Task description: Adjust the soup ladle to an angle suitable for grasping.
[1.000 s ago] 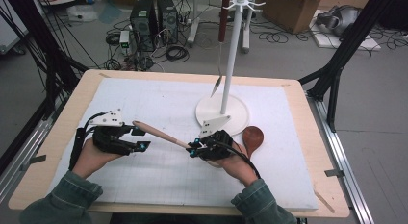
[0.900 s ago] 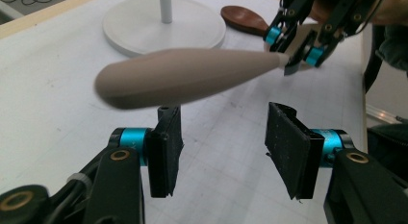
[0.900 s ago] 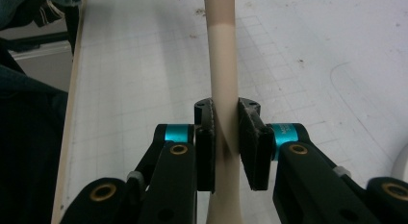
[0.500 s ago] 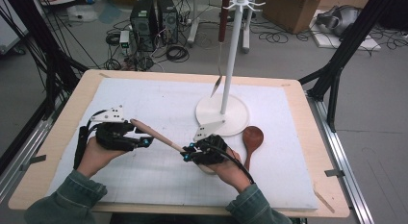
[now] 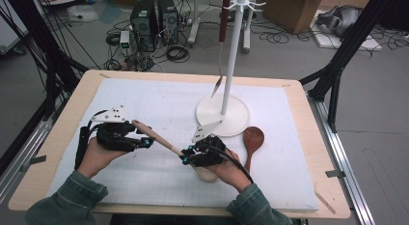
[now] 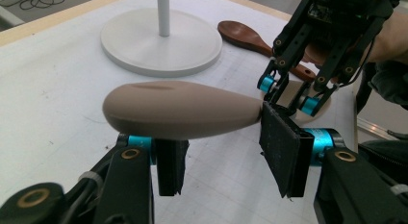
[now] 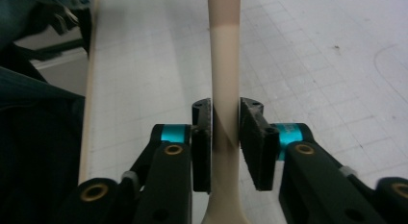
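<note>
- The right gripper (image 7: 225, 132) has narrow jaws that have just been opening. The pale spoon (image 7: 225, 65) runs straight up between them, with a pad close against each side of its thin handle. Whether the pads press on it I cannot tell.
- The left gripper (image 6: 226, 159) has jaws about half wide that have just been closing. The spoon's thick, rounded handle end lies crosswise over them, above the left pad and meeting the edge of the right pad, and the pads do not clamp it.
- In the high view the spoon slants in front of the stand (image 5: 223, 111). Its handle end is farther from the base, by the left gripper, and its bowl is nearer the base, under the right hand.
- The spoon is smooth, unpainted pale wood. The handle swells to a teardrop tip and thins in the middle.
- A dark spoon (image 5: 252, 138) lies just right of the stand's round base, bowl towards it, beside the right hand.
- A red-handled tool (image 5: 221, 41) hangs from the stand's top, its blade ending above the base.
- The stand is on a white mat (image 5: 159, 99) covering the counter (image 5: 299, 90). The mat between the stand and the grippers is bare.
</note>
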A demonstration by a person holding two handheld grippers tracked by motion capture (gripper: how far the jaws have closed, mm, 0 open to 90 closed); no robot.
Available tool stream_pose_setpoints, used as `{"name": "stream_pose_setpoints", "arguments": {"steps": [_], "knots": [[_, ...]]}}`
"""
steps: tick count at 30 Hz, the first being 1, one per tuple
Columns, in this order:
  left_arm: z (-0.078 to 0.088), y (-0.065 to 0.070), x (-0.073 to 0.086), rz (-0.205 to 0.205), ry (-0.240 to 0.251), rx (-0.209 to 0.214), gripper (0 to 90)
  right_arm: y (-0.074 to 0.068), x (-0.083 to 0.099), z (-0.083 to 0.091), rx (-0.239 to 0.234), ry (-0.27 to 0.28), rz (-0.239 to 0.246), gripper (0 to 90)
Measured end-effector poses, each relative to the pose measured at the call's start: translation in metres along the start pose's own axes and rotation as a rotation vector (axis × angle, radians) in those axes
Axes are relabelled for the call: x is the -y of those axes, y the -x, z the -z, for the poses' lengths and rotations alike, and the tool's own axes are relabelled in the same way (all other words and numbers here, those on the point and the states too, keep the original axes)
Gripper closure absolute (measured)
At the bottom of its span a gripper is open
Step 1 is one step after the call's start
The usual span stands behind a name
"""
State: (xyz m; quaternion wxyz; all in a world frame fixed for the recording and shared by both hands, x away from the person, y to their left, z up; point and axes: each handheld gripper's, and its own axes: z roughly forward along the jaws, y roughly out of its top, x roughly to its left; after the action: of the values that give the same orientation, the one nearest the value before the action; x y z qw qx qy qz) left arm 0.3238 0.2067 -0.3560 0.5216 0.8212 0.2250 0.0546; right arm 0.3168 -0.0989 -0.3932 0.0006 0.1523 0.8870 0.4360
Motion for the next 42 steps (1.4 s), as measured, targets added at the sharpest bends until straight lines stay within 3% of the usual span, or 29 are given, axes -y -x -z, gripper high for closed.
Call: {"name": "stream_pose_setpoints", "arguments": {"steps": [10, 15, 18, 20, 24, 34, 42], "knots": [[-0.001, 0.000, -0.002, 0.000, 0.005, 0.014, 53.5, 0.017, 0.004, -0.004, -0.112, -0.030, -0.021, 68.8], [-0.001, 0.002, -0.007, -0.011, 0.008, 0.023, 53.9, 0.017, 0.003, -0.007, -0.148, -0.027, -0.001, 76.8], [-0.002, 0.003, -0.009, -0.007, 0.012, 0.027, 53.9, 0.016, 0.002, -0.005, -0.134, -0.028, 0.009, 77.7], [-0.003, 0.002, -0.010, 0.001, 0.008, 0.026, 53.0, 0.012, 0.001, -0.004, -0.092, -0.020, 0.016, 77.8], [-0.007, 0.003, -0.012, 0.010, 0.005, 0.027, 51.3, 0.005, -0.005, 0.001, -0.041, 0.036, 0.015, 77.9], [-0.007, 0.004, -0.024, 0.038, 0.052, 0.020, 54.9, -0.005, -0.011, 0.003, 0.047, 0.123, -0.051, 77.8], [-0.011, 0.007, -0.028, 0.036, 0.046, 0.029, 59.5, -0.009, -0.009, 0.002, 0.048, 0.125, -0.066, 77.6]]}}
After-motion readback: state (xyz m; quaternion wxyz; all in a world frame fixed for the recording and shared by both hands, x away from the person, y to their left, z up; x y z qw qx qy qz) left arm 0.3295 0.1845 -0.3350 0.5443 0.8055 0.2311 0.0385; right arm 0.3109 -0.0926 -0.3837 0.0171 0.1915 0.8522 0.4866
